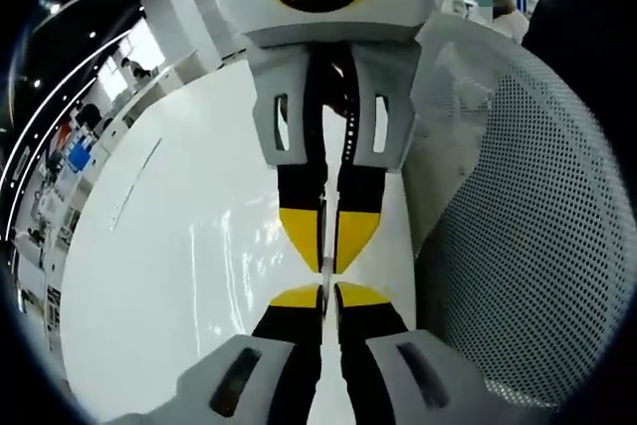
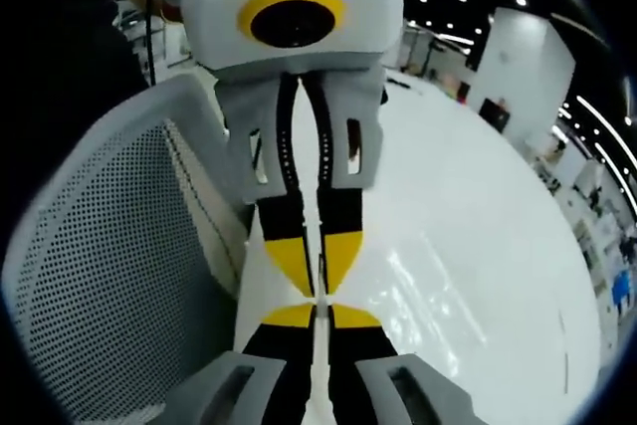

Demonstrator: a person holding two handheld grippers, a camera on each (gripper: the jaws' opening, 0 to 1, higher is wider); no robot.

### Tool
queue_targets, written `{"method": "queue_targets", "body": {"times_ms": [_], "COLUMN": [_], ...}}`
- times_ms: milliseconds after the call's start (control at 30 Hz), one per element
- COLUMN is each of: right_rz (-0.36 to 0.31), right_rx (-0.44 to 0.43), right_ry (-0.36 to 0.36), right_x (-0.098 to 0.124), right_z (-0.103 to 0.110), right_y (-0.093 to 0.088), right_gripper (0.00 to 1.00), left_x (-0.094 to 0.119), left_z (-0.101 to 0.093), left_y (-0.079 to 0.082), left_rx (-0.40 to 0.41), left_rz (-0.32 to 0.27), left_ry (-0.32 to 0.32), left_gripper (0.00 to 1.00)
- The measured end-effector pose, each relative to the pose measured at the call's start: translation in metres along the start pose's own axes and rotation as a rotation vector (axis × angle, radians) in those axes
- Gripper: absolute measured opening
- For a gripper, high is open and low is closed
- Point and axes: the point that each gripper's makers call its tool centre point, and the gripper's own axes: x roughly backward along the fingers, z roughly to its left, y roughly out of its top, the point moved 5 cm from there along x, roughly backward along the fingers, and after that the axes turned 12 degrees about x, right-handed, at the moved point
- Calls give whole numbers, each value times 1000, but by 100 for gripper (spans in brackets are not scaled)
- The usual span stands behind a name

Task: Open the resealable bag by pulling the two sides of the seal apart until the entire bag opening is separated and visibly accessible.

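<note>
**Operator:** How far is the task progressing?

**Inspector:** It is reading as an early stage. The left tool (image 1: 326,293) and the right tool (image 1: 326,264) are meeting tip to tip above the white tabletop (image 1: 179,276), near the edge where a perforated mesh chair (image 1: 537,246) is standing. No separated opening is showing, so the whole pull-apart is judged to be remaining.

**Operator:** What are the tools holding?

**Inspector:** Both are showing their jaws pressed together, with only a hairline between the yellow pads. The right gripper view is confirming this for the right tool (image 2: 318,311) and the left tool (image 2: 318,286). Whether a film edge is sitting inside either pinch, I cannot tell. The tip-to-tip stance is suggesting one side of the seal in each tool, as a judgement only.

**Operator:** Where is the resealable bag lying, and which way is it pointing?

**Inspector:** The resealable bag is not resolving clearly. Faint glossy wrinkles (image 1: 244,241) are appearing just beside the tips, on the side away from the chair, and the same sheen (image 2: 413,271) is appearing in the right gripper view. It may be clear film or tabletop glare. Its long axis and heading are not readable
</note>
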Motion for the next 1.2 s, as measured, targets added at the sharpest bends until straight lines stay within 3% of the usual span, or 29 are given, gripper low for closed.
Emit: {"method": "queue_targets", "body": {"times_ms": [33, 200, 400, 667, 967, 1200], "right_rz": [-6, -1, 18, 37, 37, 63], "right_rx": [8, 30, 31, 97, 110, 128], "right_ry": [9, 17, 14, 25, 28, 31], "right_x": [0, 0, -5, -6, -4, -6], "right_z": [1, 2, 6, 9, 11, 14], "right_y": [2, 5, 6, 5, 6, 1], "right_gripper": [0, 0, 0, 0, 0, 0], "left_x": [-1, -3, -4, -3, -2, -3], "left_z": [-4, -4, -6, -10, -12, -14], "left_y": [2, 3, 0, -1, -1, -2], "left_rx": [26, -22, -16, -7, -8, -1], "left_rz": [-8, 10, 35, 11, -7, 19], "left_ry": [-25, -8, -15, -32, -29, -32], "left_gripper": [5, 0, 0, 0, 0, 0]}}
